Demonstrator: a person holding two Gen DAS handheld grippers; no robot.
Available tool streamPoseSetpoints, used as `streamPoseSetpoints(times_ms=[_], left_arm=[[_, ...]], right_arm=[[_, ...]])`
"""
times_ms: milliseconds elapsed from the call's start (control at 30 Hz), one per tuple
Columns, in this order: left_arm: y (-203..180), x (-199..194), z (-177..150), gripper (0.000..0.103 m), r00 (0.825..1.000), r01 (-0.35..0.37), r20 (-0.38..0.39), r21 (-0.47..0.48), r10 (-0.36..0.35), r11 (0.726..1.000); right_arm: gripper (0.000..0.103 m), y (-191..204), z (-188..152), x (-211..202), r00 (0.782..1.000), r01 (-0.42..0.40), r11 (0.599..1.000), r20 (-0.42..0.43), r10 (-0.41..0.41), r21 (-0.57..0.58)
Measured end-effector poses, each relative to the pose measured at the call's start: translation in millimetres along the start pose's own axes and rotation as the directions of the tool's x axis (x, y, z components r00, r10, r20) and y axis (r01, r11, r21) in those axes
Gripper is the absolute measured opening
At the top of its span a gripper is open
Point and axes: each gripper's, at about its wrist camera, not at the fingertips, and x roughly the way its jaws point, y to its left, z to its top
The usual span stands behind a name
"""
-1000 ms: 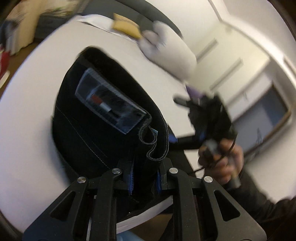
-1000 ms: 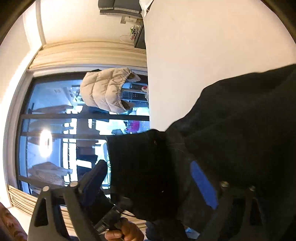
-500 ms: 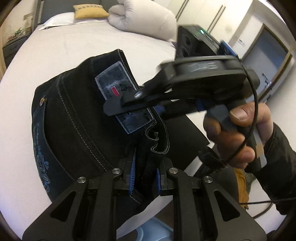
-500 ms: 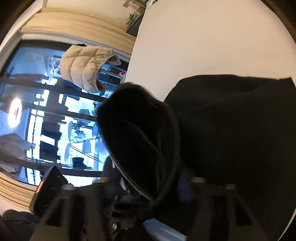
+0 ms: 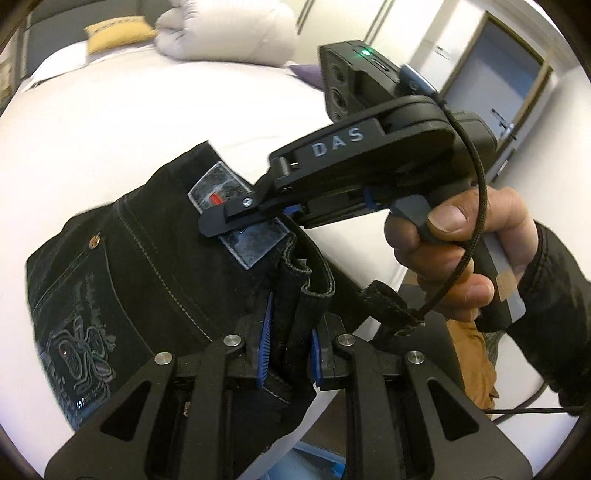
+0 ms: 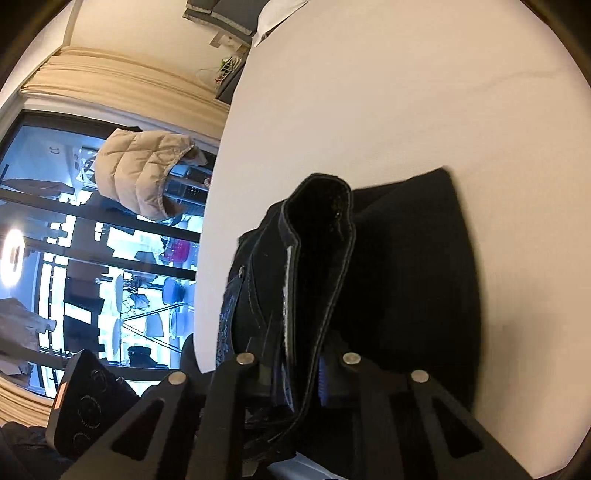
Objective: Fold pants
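Note:
The black pants [image 5: 147, 277] lie bunched on the white bed [image 5: 110, 122], waistband with a grey label patch facing up. My left gripper [image 5: 290, 350] is shut on a folded edge of the waistband between its blue pads. My right gripper [image 5: 280, 210], held in a hand, reaches in from the right and is closed on the waistband by the label. In the right wrist view the right gripper [image 6: 299, 373] pinches a thick fold of the pants [image 6: 406, 277], which rises between its fingers.
A rolled grey duvet [image 5: 229, 33] and a yellow cushion [image 5: 118, 33] lie at the bed's far end. A door [image 5: 517, 66] stands at the right. A beige puffer jacket [image 6: 144, 170] hangs by the dark window. The bed edge runs close below the grippers.
My right gripper swung in from the far right and closed on the waistband near the label. The pants were pulled together towards the left gripper, which kept its hold.

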Motion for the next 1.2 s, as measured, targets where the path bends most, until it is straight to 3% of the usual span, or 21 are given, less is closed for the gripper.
streamPoseSetpoints(times_ms=[300,467,533,600,633,667,733,767,833,933,1067,1100,1133,1200], left_arm=[[-13.0,29.7,11.2,0.016,1.0,0.006,-0.025,0.035,-0.006,0.999],[-17.9,64.7,9.0,0.018,0.996,0.004,-0.09,0.01,-0.003,1.0],[-15.6,63.5,5.4,0.024,0.995,0.028,-0.092,-0.01,-0.028,1.0],[-11.6,54.7,4.5,0.034,0.99,0.085,-0.106,-0.044,-0.089,0.995],[-9.4,48.1,4.2,0.04,0.988,0.104,-0.106,-0.054,-0.109,0.993],[-7.9,35.5,1.6,0.053,0.988,0.115,-0.094,-0.058,-0.12,0.992],[-4.2,15.0,-3.3,0.057,0.991,0.119,-0.06,-0.056,-0.122,0.991],[0.3,2.0,-2.8,0.057,0.993,0.11,-0.043,-0.064,-0.113,0.992],[15.7,-14.7,-2.7,0.057,0.997,0.081,-0.004,-0.099,-0.082,0.992],[46.3,-30.2,0.5,0.057,0.999,0.011,0.04,-0.173,-0.004,0.985],[68.1,-9.5,-8.8,0.057,0.997,-0.071,-0.052,-0.205,0.061,0.976],[71.2,-0.3,-15.2,0.057,0.993,-0.083,-0.097,-0.206,0.064,0.975],[70.7,3.5,-17.2,0.057,0.99,-0.093,-0.127,-0.202,0.068,0.975],[73.3,9.8,-23.9,0.057,0.986,-0.113,-0.141,-0.183,0.088,0.976]], right_arm=[[0.016,-33.4,11.1,-18.1,0.998,0.048,0.999,-0.028,-0.048,0.004],[0.02,-63.4,11.2,-2.5,0.997,0.034,0.998,-0.078,-0.03,0.049],[0.023,-78.9,10.5,-0.9,0.997,-0.041,0.993,-0.066,0.048,0.11],[0.031,-82.7,6.3,-10.4,0.997,-0.068,0.989,-0.024,0.071,0.132],[0.036,-82.2,5.6,-17.8,0.998,-0.054,0.99,-0.001,0.055,0.128],[0.038,-79.4,4.7,-23.8,0.999,-0.037,0.991,0.018,0.035,0.127],[0.042,-73.2,3.8,-44.6,0.997,0.028,0.992,0.072,-0.037,0.126],[0.042,-66.0,3.5,-54.8,0.993,0.049,0.993,0.099,-0.06,0.11],[0.042,-45.8,-2.2,-66.9,0.991,0.004,0.998,0.132,-0.012,0.06],[0.042,-15.1,-11.1,-61.2,0.994,-0.032,0.999,0.107,0.034,-0.019],[0.042,-13.9,-21.6,-23.5,1.0,0.002,1.0,0.001,-0.002,-0.011],[0.038,-19.4,-26.6,-11.5,0.999,0.034,0.999,-0.033,-0.034,0.012],[0.024,-20.9,-30.8,-5.6,0.997,0.059,0.998,-0.043,-0.058,0.016],[0.012,-23.4,-41.3,-3.6,0.994,0.107,0.994,-0.026,-0.107,0.002]])
